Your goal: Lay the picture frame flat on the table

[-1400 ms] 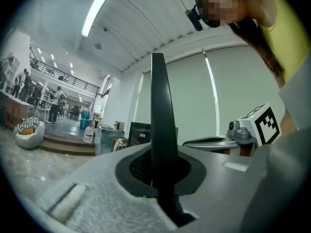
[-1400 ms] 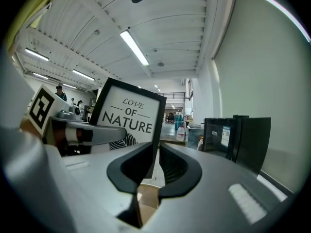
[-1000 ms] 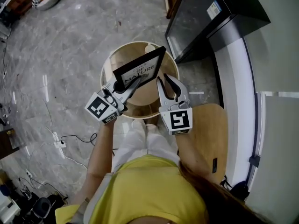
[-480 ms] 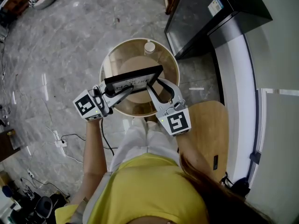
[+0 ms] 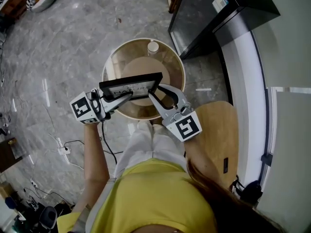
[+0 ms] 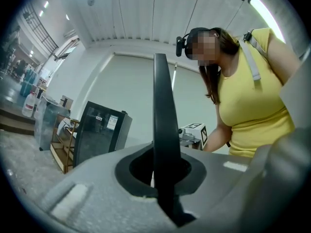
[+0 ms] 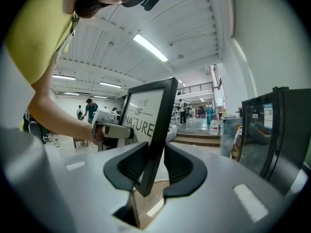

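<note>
Left gripper: I am clamping its jaws tight on the frame, at the lower edge. Right gripper: I am closing its jaws round the frame's right lower corner, and they are not plainly pressing yet. I am holding the frame tilted above the table's near edge. I judge it light, stiff and possibly glazed, so best gripped by the rim. Its back and any stand are hidden.

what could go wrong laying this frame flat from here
1. Only the left tool is clamped on the frame. The right tool's jaws are closing around its corner but are not yet tight, so it may twist or slip.
2. The table looks glass-topped, so a dropped frame could hit it hard.
</note>
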`<move>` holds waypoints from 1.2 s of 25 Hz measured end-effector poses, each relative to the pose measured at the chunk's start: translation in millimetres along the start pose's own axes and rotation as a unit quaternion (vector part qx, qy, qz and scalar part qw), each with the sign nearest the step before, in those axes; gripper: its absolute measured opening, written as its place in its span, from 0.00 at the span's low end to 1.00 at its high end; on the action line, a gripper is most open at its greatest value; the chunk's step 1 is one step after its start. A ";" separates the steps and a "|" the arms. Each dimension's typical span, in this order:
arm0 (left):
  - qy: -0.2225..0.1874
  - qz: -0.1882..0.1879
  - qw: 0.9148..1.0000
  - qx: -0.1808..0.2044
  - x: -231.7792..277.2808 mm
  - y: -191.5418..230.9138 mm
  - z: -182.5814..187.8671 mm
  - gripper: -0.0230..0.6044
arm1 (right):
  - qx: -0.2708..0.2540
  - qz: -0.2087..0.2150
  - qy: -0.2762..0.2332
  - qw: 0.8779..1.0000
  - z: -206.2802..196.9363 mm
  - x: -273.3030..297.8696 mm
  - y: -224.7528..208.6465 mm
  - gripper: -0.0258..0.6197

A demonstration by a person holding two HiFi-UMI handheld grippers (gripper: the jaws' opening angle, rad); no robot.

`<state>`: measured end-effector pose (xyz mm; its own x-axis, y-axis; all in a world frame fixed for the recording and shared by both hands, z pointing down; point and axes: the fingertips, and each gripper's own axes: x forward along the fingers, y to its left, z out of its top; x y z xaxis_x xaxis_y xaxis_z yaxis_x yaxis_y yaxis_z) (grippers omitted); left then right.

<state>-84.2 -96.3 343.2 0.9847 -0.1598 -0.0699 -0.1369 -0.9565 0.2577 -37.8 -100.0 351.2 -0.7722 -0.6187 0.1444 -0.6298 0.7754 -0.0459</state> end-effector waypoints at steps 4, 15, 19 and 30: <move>-0.002 0.019 1.000 -0.008 2.8 3.9 -3.4 0.09 | 0.019 -0.025 0.002 1.000 -4.0 -4.2 -2.9 0.19; 0.016 0.126 0.990 -0.068 12.8 40.3 -49.5 0.27 | 0.037 -0.080 0.016 0.996 -42.6 -16.3 -24.1 0.17; 0.022 0.149 0.986 -0.078 14.4 47.5 -65.5 0.32 | 0.043 -0.095 0.016 0.994 -55.8 -16.2 -25.9 0.16; 0.018 0.213 0.970 -0.120 15.5 74.1 -109.2 0.45 | 0.054 -0.130 0.019 0.990 -87.4 -17.0 -40.6 0.16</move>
<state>-67.2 -143.0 466.4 0.8486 -0.5140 0.1252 -0.5065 -0.7210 0.4728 8.1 -109.9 437.0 -0.5804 -0.7888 0.2023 -0.8137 0.5713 -0.1068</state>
